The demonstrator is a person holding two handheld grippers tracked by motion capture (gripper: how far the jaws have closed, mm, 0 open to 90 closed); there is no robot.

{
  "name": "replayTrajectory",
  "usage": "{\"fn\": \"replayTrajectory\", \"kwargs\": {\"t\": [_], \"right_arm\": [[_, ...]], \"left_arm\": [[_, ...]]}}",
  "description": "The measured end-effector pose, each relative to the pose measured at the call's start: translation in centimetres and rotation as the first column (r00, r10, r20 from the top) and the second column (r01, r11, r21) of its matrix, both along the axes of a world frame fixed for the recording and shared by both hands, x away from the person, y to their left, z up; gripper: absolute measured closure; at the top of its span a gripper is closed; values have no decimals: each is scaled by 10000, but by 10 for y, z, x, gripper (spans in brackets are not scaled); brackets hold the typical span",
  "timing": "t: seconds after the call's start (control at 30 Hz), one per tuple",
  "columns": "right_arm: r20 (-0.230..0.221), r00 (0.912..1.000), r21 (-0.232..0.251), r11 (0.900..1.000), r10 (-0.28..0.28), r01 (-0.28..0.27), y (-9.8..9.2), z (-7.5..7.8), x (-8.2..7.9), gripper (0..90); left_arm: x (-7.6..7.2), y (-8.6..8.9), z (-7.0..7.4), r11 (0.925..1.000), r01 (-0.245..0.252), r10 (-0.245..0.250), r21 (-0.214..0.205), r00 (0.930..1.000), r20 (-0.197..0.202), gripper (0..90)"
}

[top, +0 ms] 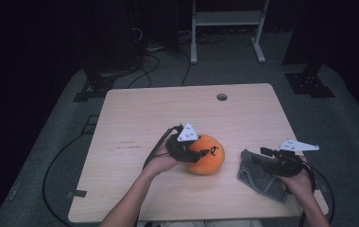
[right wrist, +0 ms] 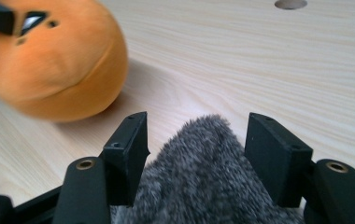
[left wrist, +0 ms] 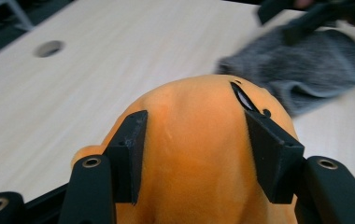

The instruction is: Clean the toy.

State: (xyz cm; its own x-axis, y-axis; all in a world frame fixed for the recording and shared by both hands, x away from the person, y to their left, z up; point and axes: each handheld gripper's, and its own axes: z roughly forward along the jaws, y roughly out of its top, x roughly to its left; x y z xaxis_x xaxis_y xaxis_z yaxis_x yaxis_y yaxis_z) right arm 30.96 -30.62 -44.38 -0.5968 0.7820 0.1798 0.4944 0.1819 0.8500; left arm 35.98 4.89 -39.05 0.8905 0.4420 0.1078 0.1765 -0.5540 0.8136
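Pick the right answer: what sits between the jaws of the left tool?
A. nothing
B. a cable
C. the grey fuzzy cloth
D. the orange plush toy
D: in the left gripper view the left tool has both jaws pressed into the sides of the orange plush toy.

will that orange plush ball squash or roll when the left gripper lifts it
The orange plush ball probably squashes: its fuzzy surface looks soft where the left gripper fingers press it. It looks light. Its round shape would likely roll if released.
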Motion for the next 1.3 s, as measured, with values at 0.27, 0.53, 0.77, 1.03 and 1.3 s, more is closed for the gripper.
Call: {"fn": "replayTrajectory", "kwargs": {"t": [0.27, 0.53, 0.77, 1.03, 1.3], "right_arm": [[-96, 9998, -29, 9998, 182, -182, 6, -3, 1, 379], [-48, 9998, 39, 9998, 193, -193, 5, -1, 0, 379], [-64, 9998, 71, 9998, 168, -168, 6, 0, -1, 383], [-54, 9997, 39, 9997, 238, -238, 8, 0, -1, 382], [-141, 9994, 120, 9994, 328, -326, 9, 0, -1, 370]], "left_arm": [[25, 5, -6, 9942, -1073, 1073, -100, 9942, 29, 411], [25, 8, -6, 9933, -1115, 1108, -306, 9936, -229, 257], [8, 21, 8, 9928, -1189, 1191, -160, 9928, 122, 181], [-7, 43, 12, 9882, -1392, 1400, -636, 9901, 91, 146], [-19, 62, 6, 9813, -1751, 1754, -798, 9845, -35, 116]]}}
